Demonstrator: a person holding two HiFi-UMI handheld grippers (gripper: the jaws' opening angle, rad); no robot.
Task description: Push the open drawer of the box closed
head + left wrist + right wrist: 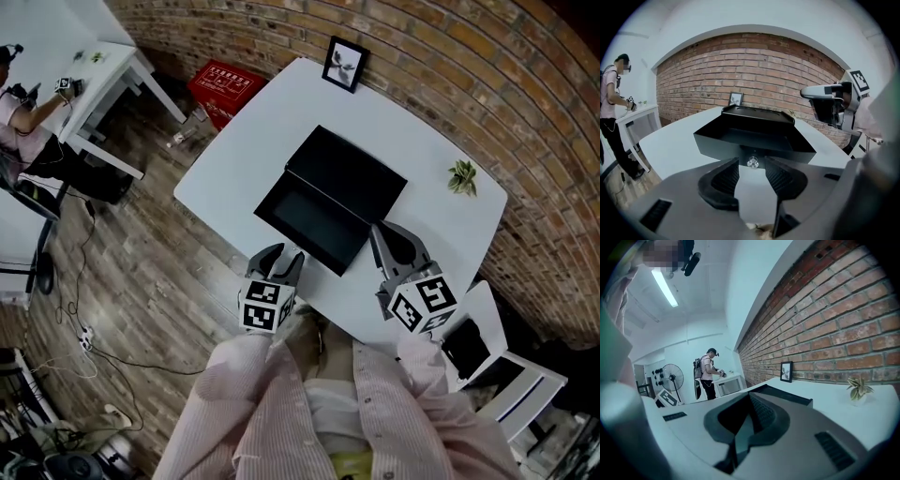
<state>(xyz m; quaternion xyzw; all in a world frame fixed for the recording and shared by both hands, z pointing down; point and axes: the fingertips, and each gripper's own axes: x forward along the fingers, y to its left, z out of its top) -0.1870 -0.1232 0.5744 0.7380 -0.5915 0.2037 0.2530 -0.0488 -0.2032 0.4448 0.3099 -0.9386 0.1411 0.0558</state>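
Note:
A black box (354,172) sits on the white table (234,155), and its drawer (309,220) is pulled out toward me. In the left gripper view the drawer's front (754,152) carries a small clear knob (752,163). My left gripper (281,255) is at the near table edge, facing the drawer's front. Its jaws stand open just short of the knob, with nothing between the pads (726,178). My right gripper (389,234) hovers by the drawer's right corner, above the table. Its jaws (749,401) look closed and empty.
A framed picture (344,64) leans at the table's far edge by the brick wall, and a small plant (461,176) stands at the right. A red crate (225,89) lies on the floor beyond. A person (23,112) works at another white table (94,75). A white chair (511,375) is at my right.

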